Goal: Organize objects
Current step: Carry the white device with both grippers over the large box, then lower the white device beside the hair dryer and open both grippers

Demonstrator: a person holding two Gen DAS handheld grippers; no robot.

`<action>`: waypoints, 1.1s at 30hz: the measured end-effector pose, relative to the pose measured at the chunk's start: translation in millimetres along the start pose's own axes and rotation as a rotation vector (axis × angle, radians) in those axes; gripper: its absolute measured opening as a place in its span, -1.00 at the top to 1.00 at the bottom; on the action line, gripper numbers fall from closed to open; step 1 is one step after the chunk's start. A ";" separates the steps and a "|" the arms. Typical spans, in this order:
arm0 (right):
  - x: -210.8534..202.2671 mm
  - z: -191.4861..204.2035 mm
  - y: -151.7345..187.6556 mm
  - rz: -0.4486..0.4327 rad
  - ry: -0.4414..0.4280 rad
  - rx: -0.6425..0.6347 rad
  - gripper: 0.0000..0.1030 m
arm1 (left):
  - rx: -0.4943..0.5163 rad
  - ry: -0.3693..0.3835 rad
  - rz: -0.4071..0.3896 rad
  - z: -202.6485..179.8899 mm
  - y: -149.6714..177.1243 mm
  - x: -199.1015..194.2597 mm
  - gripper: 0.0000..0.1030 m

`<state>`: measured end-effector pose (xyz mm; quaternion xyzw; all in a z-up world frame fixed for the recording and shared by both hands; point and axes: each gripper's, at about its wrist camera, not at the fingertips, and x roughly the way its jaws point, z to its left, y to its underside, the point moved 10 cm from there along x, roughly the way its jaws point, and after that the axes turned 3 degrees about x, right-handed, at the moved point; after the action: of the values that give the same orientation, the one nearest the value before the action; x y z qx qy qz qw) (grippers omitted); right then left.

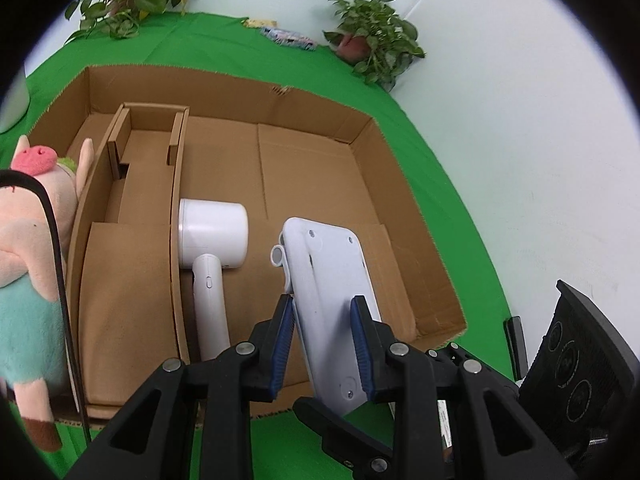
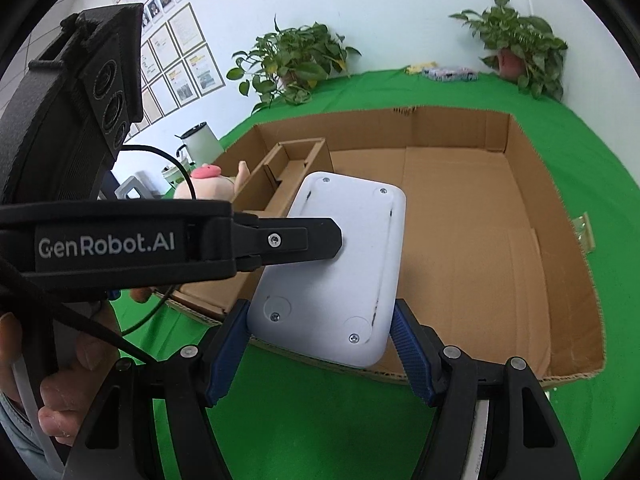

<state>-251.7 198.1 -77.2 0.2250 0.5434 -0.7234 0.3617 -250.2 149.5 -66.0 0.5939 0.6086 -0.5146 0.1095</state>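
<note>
One white device (image 1: 332,292), one hair dryer (image 1: 210,248), one box (image 1: 320,168). Device's long axis runs away from both cameras. Left tongs (image 1: 322,344) and right tongs (image 2: 320,344) both clamp it.

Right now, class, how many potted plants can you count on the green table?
2. One potted plant stands at the far left behind the cardboard box; the other stands in the far right corner by the wall. More may be hidden.

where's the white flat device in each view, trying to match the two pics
Left wrist view: the white flat device sits lower centre, between the left tongs, right of the white hair dryer.
Right wrist view: it sits centre, between the right tongs, with the other tongs' finger pressed on its left side.
Shared landmark: the cardboard box behind it.
</note>
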 end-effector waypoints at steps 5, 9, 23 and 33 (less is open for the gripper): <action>25.9 -14.7 0.5 0.052 -0.036 0.027 -0.29 | -0.022 -0.033 0.033 12.7 5.1 18.0 0.47; 43.1 -21.7 4.2 0.089 -0.043 0.031 -0.30 | -0.056 -0.027 0.055 22.5 8.2 28.7 0.47; 51.7 -13.9 19.0 0.183 -0.025 0.009 -0.36 | -0.076 -0.054 0.121 41.5 13.5 35.2 0.45; 40.9 -34.8 7.5 0.161 -0.039 0.085 -0.28 | -0.054 -0.064 0.048 53.2 14.7 -2.6 0.45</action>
<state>-274.4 218.6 -122.1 0.2691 0.4850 -0.7186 0.4195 -262.6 104.2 -95.1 0.5883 0.6041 -0.5140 0.1574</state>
